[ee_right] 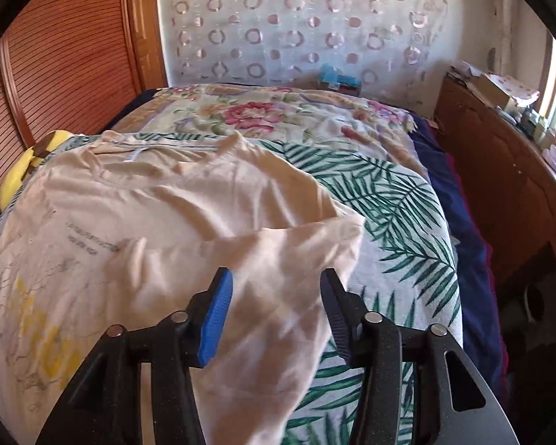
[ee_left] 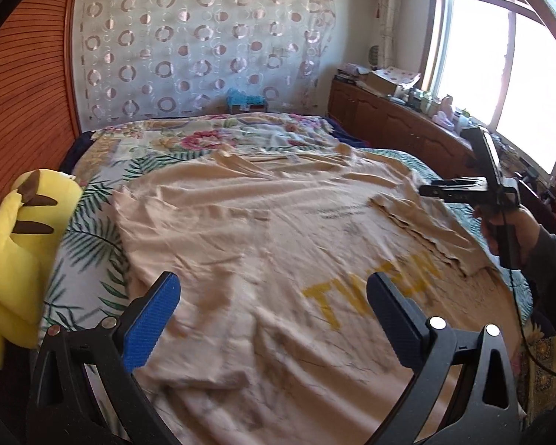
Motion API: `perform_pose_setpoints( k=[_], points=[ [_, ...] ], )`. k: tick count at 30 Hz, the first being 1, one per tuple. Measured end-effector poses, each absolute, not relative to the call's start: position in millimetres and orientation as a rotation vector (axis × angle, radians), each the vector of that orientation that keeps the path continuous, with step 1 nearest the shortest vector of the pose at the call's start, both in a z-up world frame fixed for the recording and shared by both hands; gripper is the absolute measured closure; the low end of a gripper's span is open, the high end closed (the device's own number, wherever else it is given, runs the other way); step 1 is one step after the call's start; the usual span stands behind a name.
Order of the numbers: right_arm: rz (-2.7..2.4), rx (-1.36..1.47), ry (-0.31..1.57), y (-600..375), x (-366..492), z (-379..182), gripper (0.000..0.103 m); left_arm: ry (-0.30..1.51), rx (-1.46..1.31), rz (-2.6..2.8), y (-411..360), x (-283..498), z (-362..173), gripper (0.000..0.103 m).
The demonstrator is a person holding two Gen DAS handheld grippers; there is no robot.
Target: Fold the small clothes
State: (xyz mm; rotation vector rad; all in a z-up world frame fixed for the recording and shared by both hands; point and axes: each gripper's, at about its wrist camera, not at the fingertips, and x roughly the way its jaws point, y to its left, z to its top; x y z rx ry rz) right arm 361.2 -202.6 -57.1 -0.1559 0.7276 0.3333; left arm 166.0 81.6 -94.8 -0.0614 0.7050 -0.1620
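left gripper (ee_left: 272, 293), bottom centre of left wrist view: fingers spread wide, nothing btwn them, hovering over the beige t-shirt (ee_left: 278, 230); contact w/ cloth can't be told. blue pad on its left finger (ee_left: 150, 324); its right finger is dark.

right gripper (ee_right: 276, 285), bottom centre of right wrist view: fingers apart, a raised flap of the shirt (ee_right: 189, 222) lies btwn them; edges blurred, so whether the pads touch cloth can't be told. in the left wrist view this tool (ee_left: 463, 187) shows at right edge, held by the person's hand (ee_left: 507, 230), tips not resolved.

shirt: spread over the bed (ee_left: 92, 222), filling frame centre; right sleeve area bunched in layers. yellow print (ee_left: 370, 289) partly legible, middle letters blurred; small grey text above it unreadable. lower hem cut off by frame.

surroundings: palm-leaf sheet under shirt, floral quilt (ee_right: 255, 115) beyond it at upper centre. yellow plush toy (ee_left: 22, 237) at left edge, partly cut off. circle-pattern curtain (ee_left: 204, 37) at top. wood cabinet (ee_left: 400, 126) upper right w/ clutter too small to identify; window (ee_left: 500, 66) overexposed.
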Motion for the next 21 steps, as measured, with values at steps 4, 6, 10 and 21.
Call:
perform_pose_setpoints(
  k=[4, 6, 10, 21],
  points=[
    [0.302, -0.145, 0.751, -210, 376, -58, 0.05, 0.728, -0.058, -0.121, 105, 185, -100, 0.002],
    [0.314, -0.142, 0.757, -209, 379, -57, 0.05, 0.735, -0.055, -0.102, 115, 194, -103, 0.002],
    [0.319, -0.152, 0.741, -204, 378, -56, 0.05, 0.761, -0.052, -0.063, 137, 210, -111, 0.011],
    [0.321, -0.146, 0.732, -214, 380, -62, 0.044, 0.851, -0.135, -0.009, 192, 261, -136, 0.032]
  ],
)
